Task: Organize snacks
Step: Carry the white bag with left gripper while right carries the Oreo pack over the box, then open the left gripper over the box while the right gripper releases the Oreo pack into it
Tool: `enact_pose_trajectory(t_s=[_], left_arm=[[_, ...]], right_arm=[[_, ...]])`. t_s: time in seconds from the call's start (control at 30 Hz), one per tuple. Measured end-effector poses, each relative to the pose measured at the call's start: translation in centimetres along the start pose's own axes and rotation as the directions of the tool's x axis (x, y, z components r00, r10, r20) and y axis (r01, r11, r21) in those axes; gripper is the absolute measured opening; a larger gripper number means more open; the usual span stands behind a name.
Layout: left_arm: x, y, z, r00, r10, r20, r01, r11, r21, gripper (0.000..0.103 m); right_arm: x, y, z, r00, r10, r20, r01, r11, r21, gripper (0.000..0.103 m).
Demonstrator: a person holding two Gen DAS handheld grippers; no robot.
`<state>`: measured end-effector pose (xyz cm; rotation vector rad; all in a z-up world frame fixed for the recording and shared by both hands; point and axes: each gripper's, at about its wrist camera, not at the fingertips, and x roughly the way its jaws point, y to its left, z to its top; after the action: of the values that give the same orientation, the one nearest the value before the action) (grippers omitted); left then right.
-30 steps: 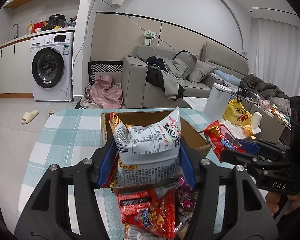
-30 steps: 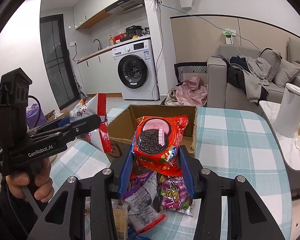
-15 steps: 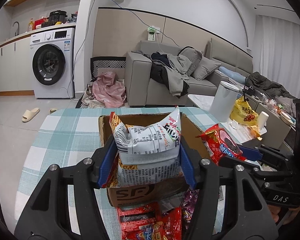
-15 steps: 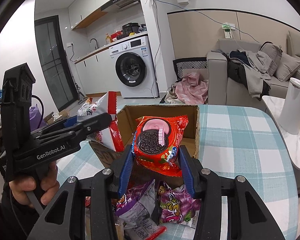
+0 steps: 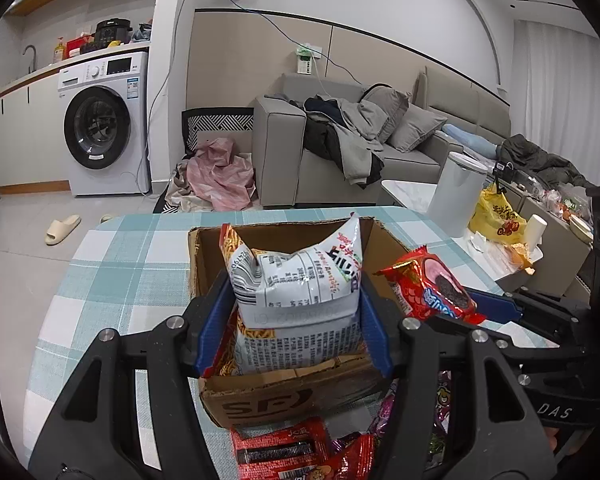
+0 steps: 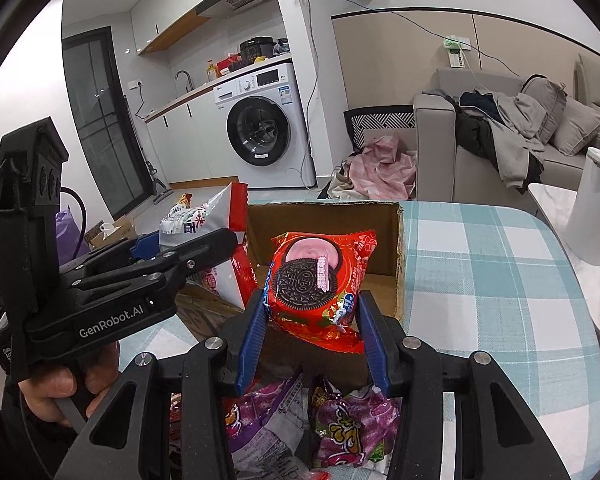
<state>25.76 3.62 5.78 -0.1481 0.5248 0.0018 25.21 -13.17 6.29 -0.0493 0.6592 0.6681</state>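
Left claw [image 5: 294, 312] clamps noodle bag [image 5: 296, 292]; right claw [image 6: 310, 332] clamps Oreo pack [image 6: 318, 280].

Box [image 5: 284, 394] is sitting on your table [image 5: 112, 264]; loose packets [image 6: 352, 428] are lying before it, sofa [image 5: 340, 160] standing behind, washing machine [image 5: 100, 124] far left.

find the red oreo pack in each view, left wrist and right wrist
Left wrist: the red oreo pack is at right of centre, held out by the right gripper.
Right wrist: it sits at centre, between the blue pads.
Shared landmark: the cardboard box.
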Motion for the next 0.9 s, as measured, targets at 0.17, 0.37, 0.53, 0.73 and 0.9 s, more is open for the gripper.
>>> enact_pose_trajectory(t_s=[0.17,0.37,0.53,0.73,0.9], left_arm=[[1.3,-0.1,-0.1,1.000,0.004,-0.013,-0.004,1.000,0.006,0.057],[2.9,0.2,-0.5,0.999,0.007,-0.043,-0.008,1.000,-0.004,0.057],[3.9,0.4,-0.9,0.998,0.010,-0.065,-0.011,1.000,-0.004,0.057],[4.3,0.7,-1.5,0.996,0.012,-0.085,-0.012,1.000,-0.001,0.058],[3.4,1.1,-1.5,0.996,-0.013,-0.084,0.012,1.000,-0.019,0.068]], right_arm=[[0.6,-0.3,0.3,1.000,-0.004,-0.002,0.004,1.000,0.006,0.046],[1.3,-0.6,0.5,1.000,-0.015,-0.014,0.015,1.000,0.007,0.046],[1.8,-1.0,0.3,1.000,-0.012,-0.025,0.013,1.000,0.013,0.046],[2.1,-1.1,0.5,0.999,-0.013,-0.030,0.013,1.000,0.017,0.046],[0.8,-0.9,0.6,1.000,-0.013,0.016,0.014,1.000,-0.002,0.056]])
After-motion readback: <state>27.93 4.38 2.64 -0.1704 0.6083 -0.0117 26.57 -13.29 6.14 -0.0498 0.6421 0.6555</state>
